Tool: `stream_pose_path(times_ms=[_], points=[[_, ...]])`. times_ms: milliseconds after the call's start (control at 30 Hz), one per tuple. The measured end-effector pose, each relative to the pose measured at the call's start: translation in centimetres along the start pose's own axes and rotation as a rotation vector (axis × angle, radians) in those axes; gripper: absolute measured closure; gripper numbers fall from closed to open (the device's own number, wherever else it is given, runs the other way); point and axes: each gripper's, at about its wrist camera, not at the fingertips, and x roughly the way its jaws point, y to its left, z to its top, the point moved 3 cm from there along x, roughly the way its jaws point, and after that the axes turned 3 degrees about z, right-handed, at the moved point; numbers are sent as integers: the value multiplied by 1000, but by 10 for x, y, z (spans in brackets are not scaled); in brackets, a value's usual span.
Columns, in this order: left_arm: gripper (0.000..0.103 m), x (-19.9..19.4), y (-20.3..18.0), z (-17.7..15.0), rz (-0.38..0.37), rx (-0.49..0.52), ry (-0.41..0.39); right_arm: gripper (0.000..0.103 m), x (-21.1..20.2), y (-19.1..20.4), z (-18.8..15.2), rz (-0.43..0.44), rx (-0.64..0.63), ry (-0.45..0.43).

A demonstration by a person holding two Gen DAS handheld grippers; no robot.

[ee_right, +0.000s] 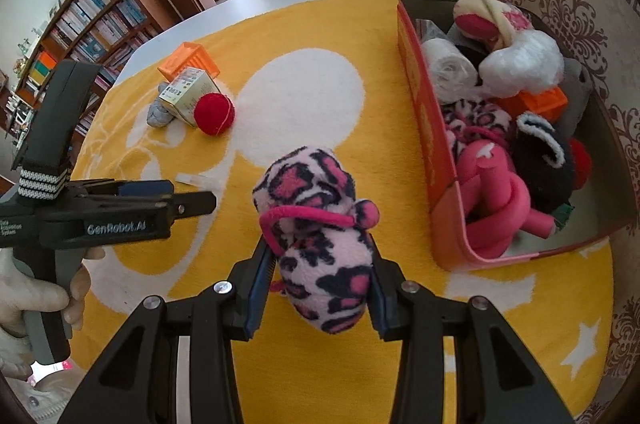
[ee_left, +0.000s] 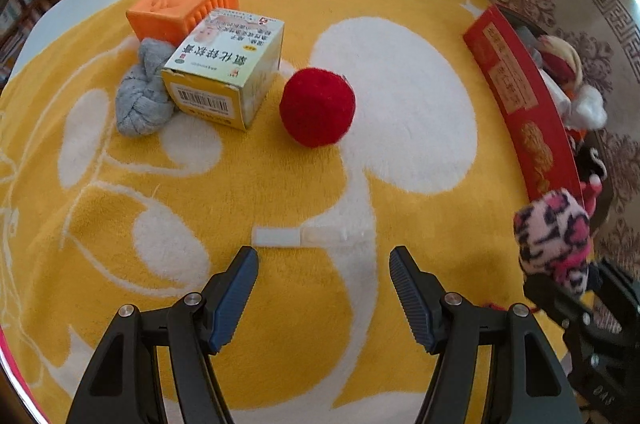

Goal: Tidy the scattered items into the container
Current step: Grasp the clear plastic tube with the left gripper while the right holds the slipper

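Observation:
My right gripper (ee_right: pixel 320 284) is shut on a pink leopard-print sock bundle (ee_right: pixel 316 220) and holds it above the yellow blanket, left of the red container (ee_right: pixel 424 128); the bundle also shows in the left wrist view (ee_left: pixel 554 240). My left gripper (ee_left: pixel 324 260) is open and empty, just short of a small white tube (ee_left: pixel 300 236). Beyond it lie a red ball (ee_left: pixel 317 106), a medicine box (ee_left: pixel 226 68), a grey knotted sock (ee_left: pixel 142 100) and an orange crate (ee_left: pixel 184 4). The left gripper shows from the side in the right wrist view (ee_right: pixel 192 202).
The red container (ee_left: pixel 516 96) stands at the blanket's right edge, holding several socks, balls and an orange crate (ee_right: pixel 536 102). The yellow and white blanket (ee_left: pixel 280 304) covers a white table. A bookshelf (ee_right: pixel 80 24) stands behind on the left.

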Motion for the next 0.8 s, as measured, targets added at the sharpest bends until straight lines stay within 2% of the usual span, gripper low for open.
stream_pose_path(times_ms=[267,500,533,600,633,667,800], points=[[33,3,-5,11,56,-59,-30,58,4,-8,2,13,-33,23],[34,7,-19,9,169,-11,-87,58,6,-12,3,18,-69,33],[37,6,-19,8,170,-14,-94,58,7,-13,4,18,-72,33],[51,3,-16,9,170,-32,-102,58,6,-15,5,18,-77,31],[65,1,-13,10,164,-46,-103,58,5,-15,5,18,-79,30],[73,0,-10,11,159,-58,-101,58,5,-16,6,20,-80,28],[79,-3,1,14,123,-113,-88,58,4,-15,10,32,-95,21]])
